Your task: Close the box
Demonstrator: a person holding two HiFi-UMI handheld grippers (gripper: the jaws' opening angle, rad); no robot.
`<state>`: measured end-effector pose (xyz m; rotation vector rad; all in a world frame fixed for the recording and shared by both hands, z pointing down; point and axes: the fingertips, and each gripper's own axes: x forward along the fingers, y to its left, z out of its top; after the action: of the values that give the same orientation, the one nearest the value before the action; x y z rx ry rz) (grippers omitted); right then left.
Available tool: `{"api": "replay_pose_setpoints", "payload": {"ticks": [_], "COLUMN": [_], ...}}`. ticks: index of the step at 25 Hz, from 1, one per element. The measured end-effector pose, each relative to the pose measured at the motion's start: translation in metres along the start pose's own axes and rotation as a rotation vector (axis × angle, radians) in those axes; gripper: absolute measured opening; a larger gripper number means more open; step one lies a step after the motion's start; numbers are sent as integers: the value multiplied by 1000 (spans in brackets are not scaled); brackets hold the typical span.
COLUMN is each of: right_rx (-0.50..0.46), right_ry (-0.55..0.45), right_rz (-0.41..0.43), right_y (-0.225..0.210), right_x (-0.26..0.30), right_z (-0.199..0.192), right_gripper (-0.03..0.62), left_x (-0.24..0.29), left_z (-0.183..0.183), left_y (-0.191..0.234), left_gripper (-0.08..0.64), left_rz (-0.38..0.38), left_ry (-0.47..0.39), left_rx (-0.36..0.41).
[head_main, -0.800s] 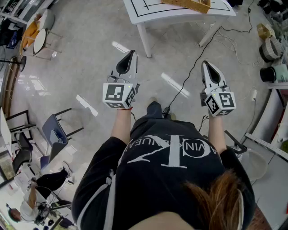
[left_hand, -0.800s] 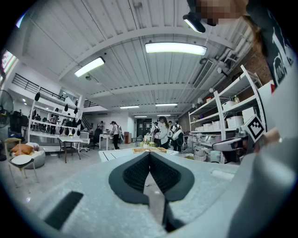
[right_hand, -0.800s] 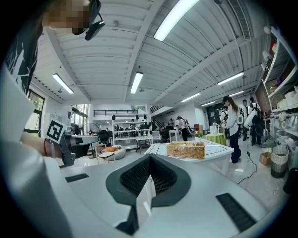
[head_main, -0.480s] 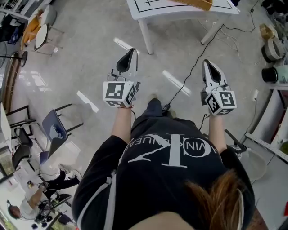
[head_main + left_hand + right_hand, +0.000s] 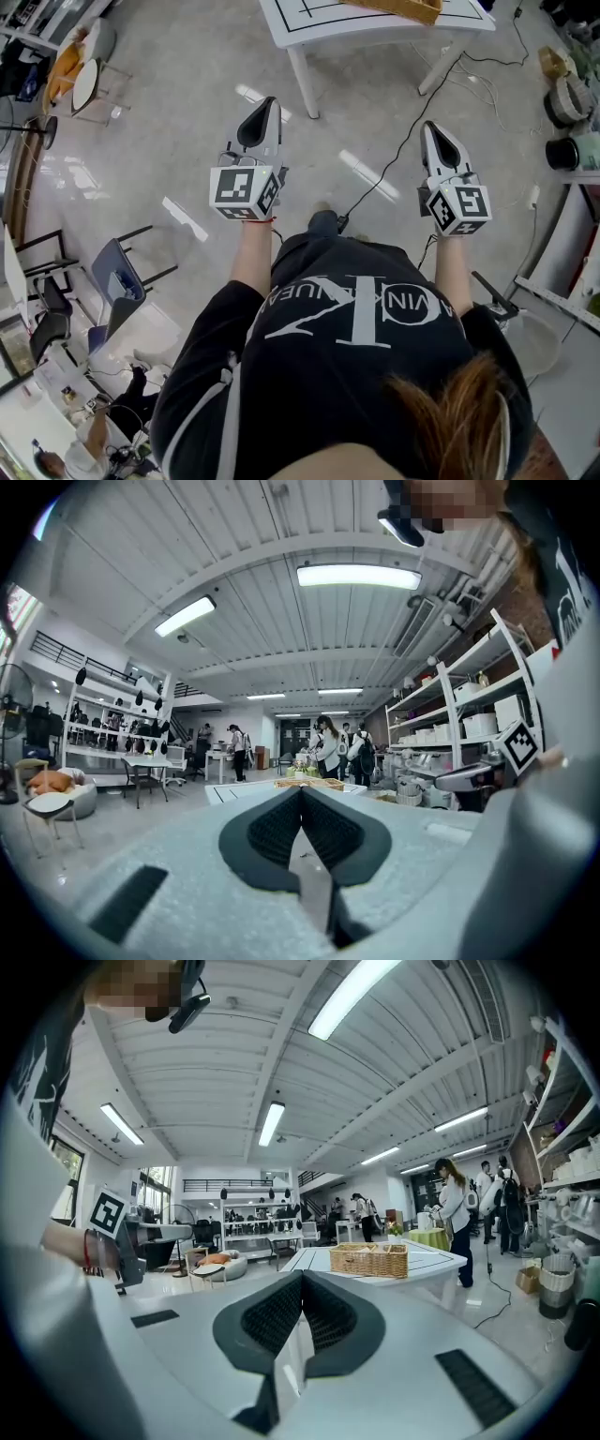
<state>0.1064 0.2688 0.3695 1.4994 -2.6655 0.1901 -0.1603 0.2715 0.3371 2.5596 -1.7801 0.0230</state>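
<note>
Approach step: left hand-held gripper [image 5: 265, 111] and right hand-held gripper [image 5: 433, 136], both closed on nothing, are well short of the wicker box [image 5: 368, 1260] on the white table [image 5: 309, 23]; next, step closer to reach its lid.

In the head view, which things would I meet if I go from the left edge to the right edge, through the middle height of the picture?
blue chair → left gripper → right gripper → black container
</note>
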Motion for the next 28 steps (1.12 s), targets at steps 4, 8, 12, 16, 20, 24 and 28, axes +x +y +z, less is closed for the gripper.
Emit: {"api": "replay_pose_setpoints", "payload": {"ticks": [4, 8, 12, 16, 20, 24, 28], "right_rx": [18, 20, 18, 27, 37, 28, 36], "right_ry": [-13, -36, -50, -42, -44, -38, -22], "right_rz": [-33, -84, -119, -145, -157, -142, -134], "right_y": [-2, -1, 7, 11, 7, 10, 10], "right_x": [19, 34, 41, 38, 41, 53, 62], "right_z": [5, 12, 18, 16, 23, 29, 26], "right_gripper": [118, 115, 121, 121, 121, 121, 121], "left_x": [16, 30, 36, 40, 41, 43, 44], "left_z": [9, 16, 11, 11, 15, 2, 2], "left_y": [22, 43, 68, 81, 89, 95, 103], "left_gripper": [11, 11, 11, 11, 11, 11, 11], "left_rz": [-18, -53, -59, -63, -60, -54, -41], "left_ry": [-23, -46, -50, -55, -75, -43, -39], "left_rx": [11, 18, -2, -42, -57, -75, -83]}}
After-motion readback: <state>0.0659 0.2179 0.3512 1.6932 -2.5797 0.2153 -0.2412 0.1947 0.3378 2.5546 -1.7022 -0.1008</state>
